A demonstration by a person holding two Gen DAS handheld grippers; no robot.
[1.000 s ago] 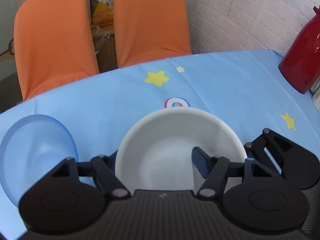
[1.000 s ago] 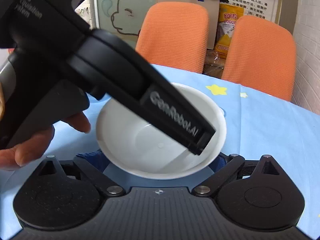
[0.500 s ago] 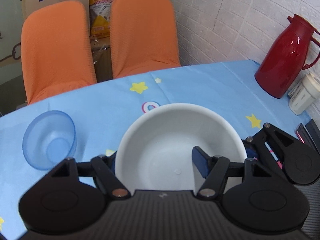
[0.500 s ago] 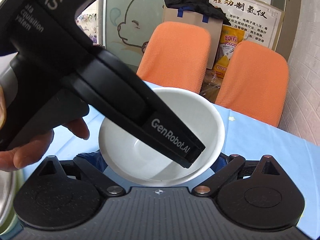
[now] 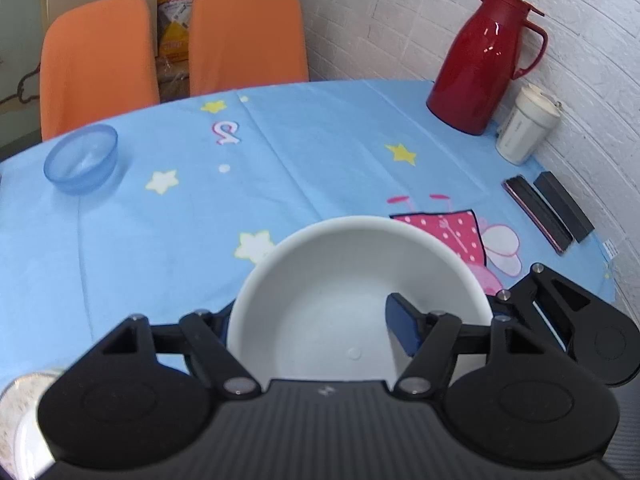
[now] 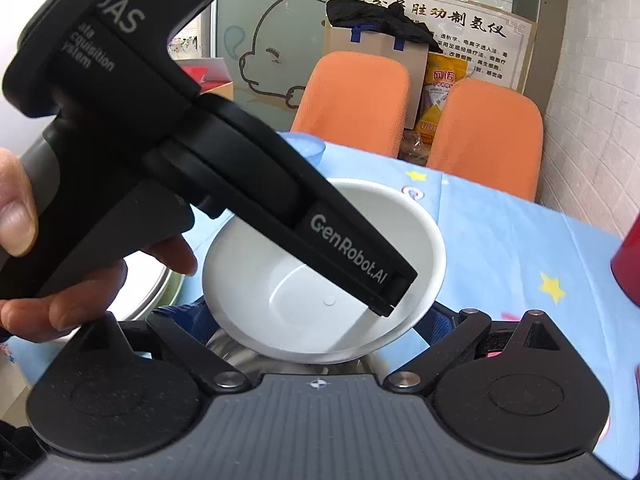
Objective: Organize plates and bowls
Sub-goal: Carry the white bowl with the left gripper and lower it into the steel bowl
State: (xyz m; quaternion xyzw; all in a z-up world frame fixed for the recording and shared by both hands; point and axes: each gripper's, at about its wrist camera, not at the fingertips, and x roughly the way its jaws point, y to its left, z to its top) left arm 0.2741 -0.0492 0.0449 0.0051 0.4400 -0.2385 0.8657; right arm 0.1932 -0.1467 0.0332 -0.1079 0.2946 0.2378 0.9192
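My left gripper (image 5: 444, 320) is shut on the right rim of a white bowl (image 5: 340, 292) and holds it above the blue tablecloth; one blue pad (image 5: 400, 326) shows inside the bowl. In the right wrist view the same white bowl (image 6: 280, 316) hangs tilted under the left gripper's body (image 6: 240, 184). My right gripper (image 6: 316, 320) sits behind the bowl with its jaws wide apart, holding nothing; a steel bowl (image 6: 248, 354) shows just below. A small blue bowl (image 5: 82, 158) stands at the table's far left.
A red thermos jug (image 5: 480, 64), a white cup (image 5: 526, 130) and two dark cases (image 5: 548, 210) stand along the right wall. Two orange chairs (image 5: 244, 36) stand behind the table. A patterned plate (image 5: 24, 416) lies at the near left. A metal pot rim (image 6: 156, 288) shows at left.
The left gripper has lifted the white bowl and carried it right and back; the blue bowl now looks farther left, and the thermos, cup and cases came into view.
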